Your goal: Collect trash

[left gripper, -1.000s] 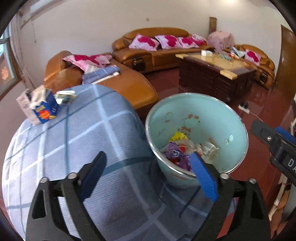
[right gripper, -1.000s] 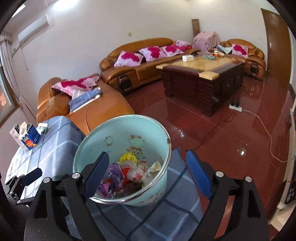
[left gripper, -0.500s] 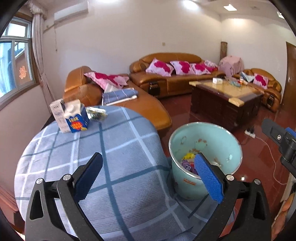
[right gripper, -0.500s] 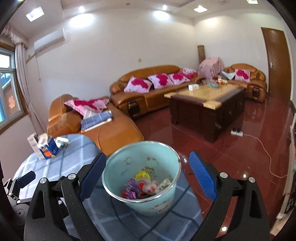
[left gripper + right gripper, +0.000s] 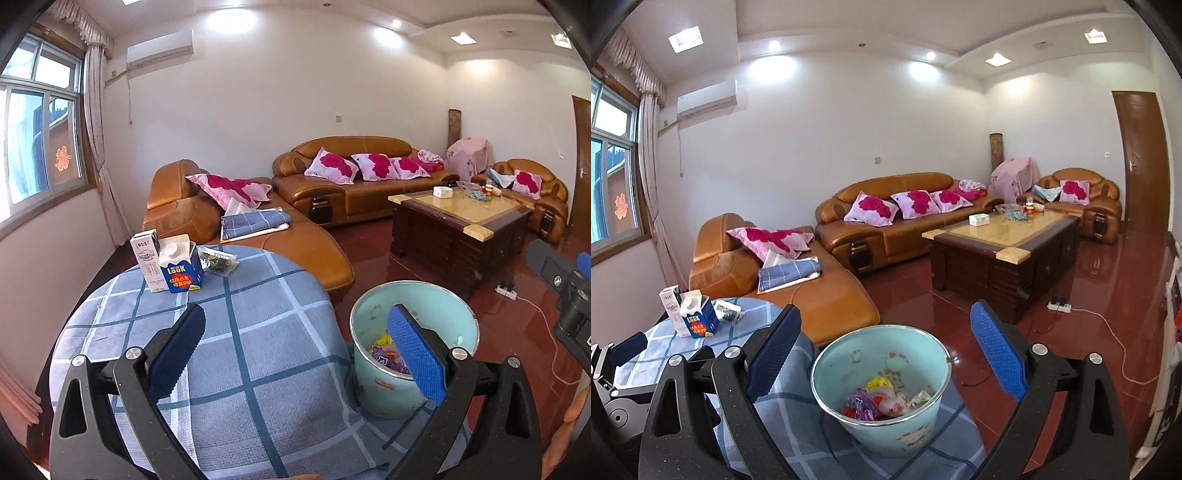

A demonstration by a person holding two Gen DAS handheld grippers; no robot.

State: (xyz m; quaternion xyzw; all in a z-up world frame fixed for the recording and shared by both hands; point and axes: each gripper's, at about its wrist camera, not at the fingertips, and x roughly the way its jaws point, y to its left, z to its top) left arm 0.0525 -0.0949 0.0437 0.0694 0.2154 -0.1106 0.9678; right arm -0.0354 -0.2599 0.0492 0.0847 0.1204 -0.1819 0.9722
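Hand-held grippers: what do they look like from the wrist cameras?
Both alike: the left hand-held gripper and right hand-held gripper have speckled black angled frames with silver bolts and cut-outs, ending in blue ridged pads. No cables or sleeves show.

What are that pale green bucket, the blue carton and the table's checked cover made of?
The bucket looks like smooth, slightly glossy plastic with printed cartoons and a shiny, possibly metal, rim. The carton seems coated printed paperboard: folded gable top, round white cap. The cover looks like matte woven fabric, draping softly over the edge.
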